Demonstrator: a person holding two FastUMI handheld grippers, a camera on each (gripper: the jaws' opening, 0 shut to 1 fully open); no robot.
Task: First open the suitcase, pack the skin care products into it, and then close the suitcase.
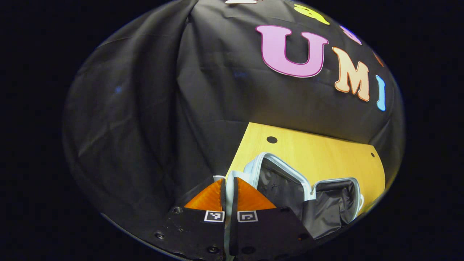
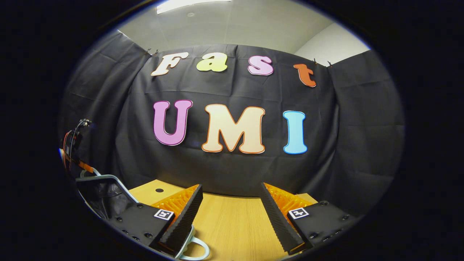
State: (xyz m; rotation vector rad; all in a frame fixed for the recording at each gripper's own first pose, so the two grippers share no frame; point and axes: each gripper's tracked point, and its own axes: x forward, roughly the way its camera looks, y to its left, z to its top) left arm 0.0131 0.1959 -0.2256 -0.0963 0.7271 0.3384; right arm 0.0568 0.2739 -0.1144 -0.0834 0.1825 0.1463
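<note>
**Suitcase lid up, nothing packed as far as can be seen**

Suitcase [image 1: 290,188] lies open on the wooden table [image 1: 319,152], its pale-edged lid lifted and the dark lining showing in both halves. The left gripper [image 1: 228,192] is closed on the lid's pale rim, which runs up between its two fingers, so it seems to be holding the lid up.

The right gripper [image 2: 232,210] hangs above the table to the right of the suitcase, jaws spread wide with nothing between them. A pale loop [image 2: 195,246], probably a handle or part of the suitcase rim, sits just under its left finger. In the right gripper view the suitcase [image 2: 101,195] appears at the far left, with the other gripper above it.

Judging by this, the opening step is done or nearly so. Packing and closing are left.

No skin care products can be made out near the suitcase or inside it. The lower part of the suitcase is cut off behind the left gripper's body, so its floor is mostly hidden. What the pale loop belongs to is hard to say.
</note>
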